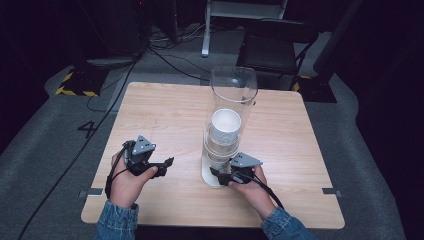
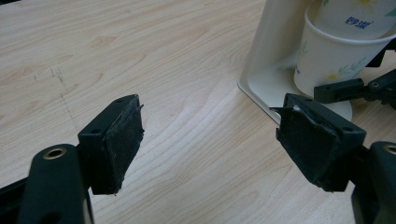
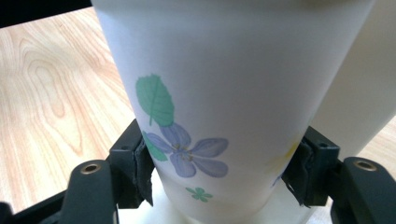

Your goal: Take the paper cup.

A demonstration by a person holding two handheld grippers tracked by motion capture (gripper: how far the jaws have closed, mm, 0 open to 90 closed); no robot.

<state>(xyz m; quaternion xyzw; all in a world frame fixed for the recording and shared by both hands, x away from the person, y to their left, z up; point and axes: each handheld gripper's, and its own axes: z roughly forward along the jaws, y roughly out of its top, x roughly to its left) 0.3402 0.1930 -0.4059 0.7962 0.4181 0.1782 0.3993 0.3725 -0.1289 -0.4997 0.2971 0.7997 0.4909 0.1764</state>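
Observation:
A clear tube dispenser (image 1: 233, 92) stands on a white base (image 1: 209, 178) at the table's middle, holding a stack of white paper cups (image 1: 225, 127). In the right gripper view the lowest cup (image 3: 224, 93), printed with a green leaf and a blue flower, sits between the pads (image 3: 142, 172) of my right gripper (image 3: 224, 175), which press on both its sides. My right gripper (image 1: 221, 177) is at the foot of the dispenser. My left gripper (image 1: 167, 167) hovers open over bare wood, left of the base (image 2: 266, 88). Between its jaws (image 2: 210, 135) there is nothing, and the cup (image 2: 334, 60) lies ahead to the right.
The wooden table (image 1: 165, 115) has open surface left and right of the dispenser. Behind it stand a black chair (image 1: 272, 47) and a white stand (image 1: 206, 30), with cables on the grey floor (image 1: 125, 65).

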